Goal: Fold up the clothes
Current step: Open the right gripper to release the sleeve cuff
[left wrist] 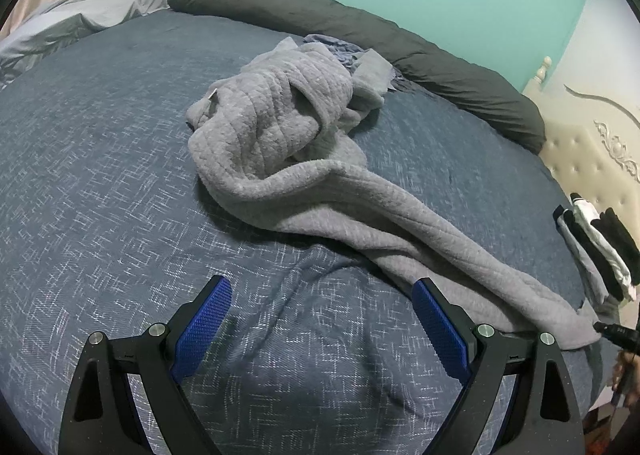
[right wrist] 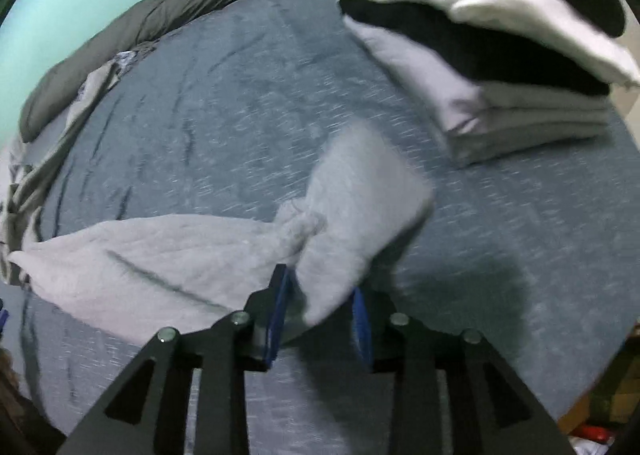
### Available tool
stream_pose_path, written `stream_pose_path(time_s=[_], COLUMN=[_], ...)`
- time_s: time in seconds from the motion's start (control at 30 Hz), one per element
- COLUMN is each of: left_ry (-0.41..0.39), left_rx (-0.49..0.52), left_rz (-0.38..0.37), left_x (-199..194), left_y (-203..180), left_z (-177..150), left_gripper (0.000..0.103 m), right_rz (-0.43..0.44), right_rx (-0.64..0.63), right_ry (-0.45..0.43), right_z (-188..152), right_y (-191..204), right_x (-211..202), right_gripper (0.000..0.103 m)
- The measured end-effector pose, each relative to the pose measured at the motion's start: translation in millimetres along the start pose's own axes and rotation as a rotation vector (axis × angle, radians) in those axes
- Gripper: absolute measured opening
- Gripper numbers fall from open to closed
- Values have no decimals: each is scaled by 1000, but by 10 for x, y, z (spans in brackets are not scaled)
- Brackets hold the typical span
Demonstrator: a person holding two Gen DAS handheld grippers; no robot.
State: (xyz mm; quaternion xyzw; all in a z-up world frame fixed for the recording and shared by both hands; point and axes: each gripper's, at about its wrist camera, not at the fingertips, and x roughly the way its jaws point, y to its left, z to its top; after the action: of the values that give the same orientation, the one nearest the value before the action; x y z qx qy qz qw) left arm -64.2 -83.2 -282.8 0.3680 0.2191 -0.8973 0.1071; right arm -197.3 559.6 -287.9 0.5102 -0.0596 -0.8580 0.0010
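Left gripper (left wrist: 322, 321) jaws wide apart, nothing betw. them; right gripper (right wrist: 322, 309) jaws part-open w/ grey garment (left wrist: 304, 159) end betw. pads, blurred. Garment's long axis runs frame centre to lower right in left view. Folded stack (right wrist: 500, 67) close only in right view, upper right.

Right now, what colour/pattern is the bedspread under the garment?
Dark blue bedspread with a scattered white crosshatch fleck pattern; clearest in the left wrist view.

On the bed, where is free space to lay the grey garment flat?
Free: the blue bedspread between the grey garment and the light pillow, and in front of the left tool. Crowded: the folded stack at the right edge, and the dark bolster along the wall.
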Motion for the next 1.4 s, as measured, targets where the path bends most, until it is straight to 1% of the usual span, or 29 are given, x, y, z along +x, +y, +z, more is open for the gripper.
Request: stream_pose_path(time_s=[0.03,0.17,0.2,0.23,0.3,0.4,0.47,0.5,0.53,0.6,0.67,0.7,0.77,0.83,0.87,0.9,0.93,1.0,1.07,1.17,1.27,1.3,1.33,1.37,1.4], left_ry=[0,1,2,4,7,8,7,9,10,13,17,20,23,23,23,23,23,21,16,1,-15,-18,-20,-23,-25], left_rx=[1,4,5,5,6,9,8,9,9,10,12,14,18,18,17,14,12,6,-6,-43,-74,-84,-96,-107,-116], left_rz=[1,4,5,5,7,11,13,13,12,10,8,7,7,9,9,10,11,13,16,20,30,34,37,40,42], left_x=[-1,-10,-6,1,14,10,11,19,29,53,78,92,109,104,101,99,97,90,78,41,0,-9,-19,-27,-33], left_y=[-2,-14,-16,-18,-20,-15,-13,-17,-21,-40,-63,-77,-94,-97,-91,-81,-71,-39,8,131,258,301,354,398,434], left_z=[-1,-10,-13,-16,-24,-40,-43,-39,-33,-27,-23,-20,-20,-23,-23,-20,-17,-5,15,71,129,146,164,178,189], left_gripper=[94,94,94,94,94,94,94,94,94,94,94,94,94,95,94,94,95,95,95,95,95,95,95,95,95], right_rz=[-19,-98,-115,-121,-119,-110,-89,-78,-65,-52,-61,-71,-106,-131,-144,-161,-180,-215,-249,-305,-315,-318,-340,-364,-378], right_rx=[10,32,36,44,61,88,106,115,121,124,111,98,69,44,23,-2,-29,-66,-58,-35,-33,-40,-49,-53,-49], right_ry=[-14,-79,-90,-82,-40,19,21,16,10,23,27,20,8,-7,-17,-35,-60,-112,-156,-167,-153,-147,-150,-159,-171], right_z=[9,89,118,138,169,208,212,209,200,178,155,136,142,155,144,142,149,184,265,363,391,387,363,333,301], right_y=[-24,-92,-110,-135,-195,-282,-316,-328,-337,-314,-255,-214,-162,-97,-55,-12,33,96,73,-18,-7,28,68,100,122], right_x=[-39,-177,-192,-160,-41,137,206,233,259,329,372,374,383,374,357,314,254,127,15,-33,2,18,9,-17,-58], right_gripper=[38,38,40,47,55,56,60,65,66,66,66,66,54,33,27,16,14,11,11,11,11,15,23,28,35])
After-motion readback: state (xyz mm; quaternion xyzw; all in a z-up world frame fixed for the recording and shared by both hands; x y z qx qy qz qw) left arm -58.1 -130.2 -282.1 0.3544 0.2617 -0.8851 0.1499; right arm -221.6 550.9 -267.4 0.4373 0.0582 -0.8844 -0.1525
